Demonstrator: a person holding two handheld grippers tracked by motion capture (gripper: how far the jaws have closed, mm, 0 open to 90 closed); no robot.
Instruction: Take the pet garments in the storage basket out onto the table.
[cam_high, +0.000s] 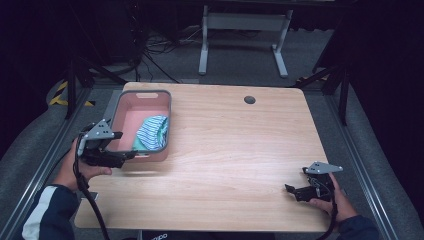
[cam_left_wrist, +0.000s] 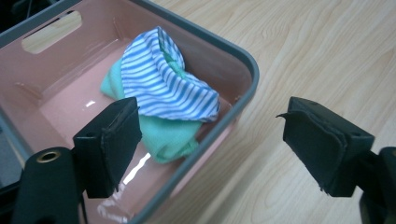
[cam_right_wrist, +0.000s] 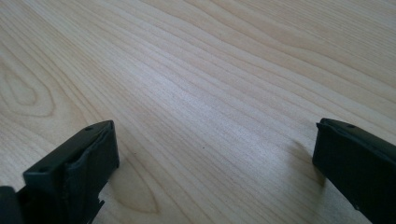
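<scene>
A pink bin (cam_high: 165, 107) with a grey rim stands at the table's left side. Inside it lies a blue-and-white striped cloth (cam_high: 151, 129) on top of a mint-green cloth (cam_left_wrist: 170, 135). My left gripper (cam_high: 123, 146) hovers at the bin's near left corner, held above the rim. Its jaws stand open with nothing between them, and in the left gripper view (cam_left_wrist: 210, 140) they frame the bin's near wall (cam_left_wrist: 215, 133) and the striped cloth (cam_left_wrist: 163, 81). My right gripper (cam_high: 296, 189) rests low at the table's front right, open and empty, with bare wood in front of the right gripper (cam_right_wrist: 215, 158).
The wooden table (cam_high: 235, 145) has a round cable hole (cam_high: 249, 100) at its back right. Beyond the far edge stands a white desk frame (cam_high: 245, 30) on grey carpet, with cables on the floor. Metal rails run along both sides of the table.
</scene>
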